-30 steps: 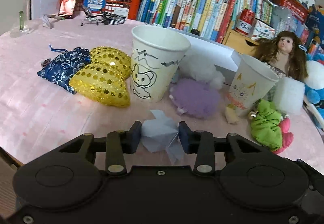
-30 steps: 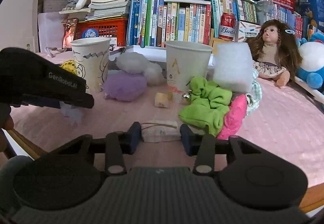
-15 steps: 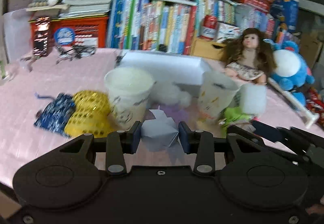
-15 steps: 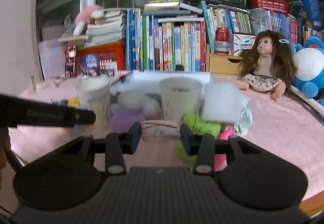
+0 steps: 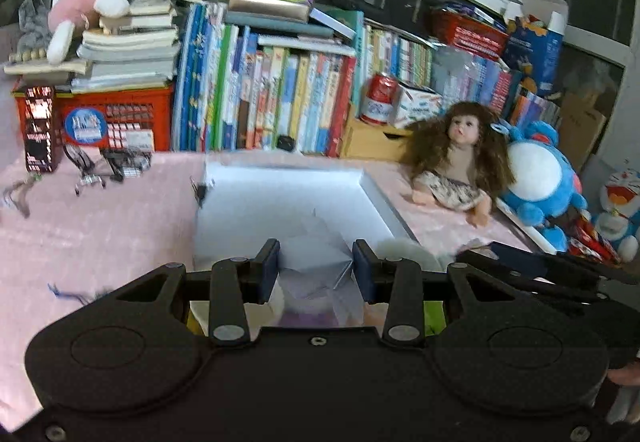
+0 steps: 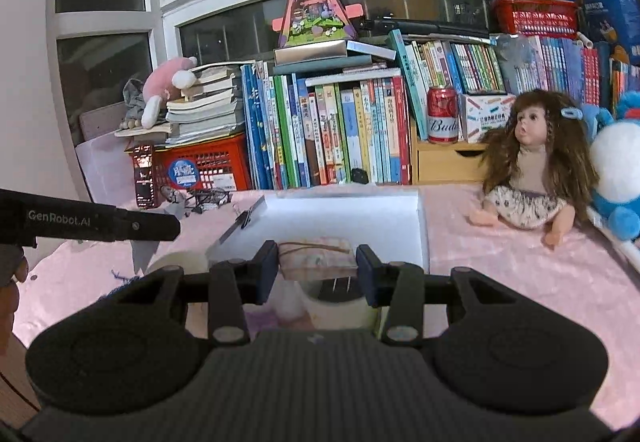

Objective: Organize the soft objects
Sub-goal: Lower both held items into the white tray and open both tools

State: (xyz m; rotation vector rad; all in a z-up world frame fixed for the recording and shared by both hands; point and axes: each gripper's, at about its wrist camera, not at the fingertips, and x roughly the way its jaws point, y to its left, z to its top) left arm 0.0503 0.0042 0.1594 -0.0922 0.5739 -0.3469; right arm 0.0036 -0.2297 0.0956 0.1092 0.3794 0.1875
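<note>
My left gripper (image 5: 316,268) is shut on a pale blue-grey soft cloth piece (image 5: 314,256), held in the air in front of the open white box (image 5: 256,202). My right gripper (image 6: 317,268) is shut on a small pinkish fabric pouch with a brown cord (image 6: 316,258), held above a paper cup (image 6: 340,306) and near the white box (image 6: 360,214). The left gripper's side shows in the right wrist view (image 6: 100,226). The right gripper's side shows in the left wrist view (image 5: 540,266).
A doll (image 6: 528,162) and blue plush toys (image 5: 540,182) sit at the right on the pink tablecloth (image 5: 100,226). A row of books (image 6: 328,130), a red crate (image 6: 204,166) and a red can (image 6: 442,120) line the back. A white fluffy ball (image 5: 404,248) lies below.
Both grippers have risen from the table and moved forward toward the white box, each carrying its object. The cups and soft items have dropped below the views.
</note>
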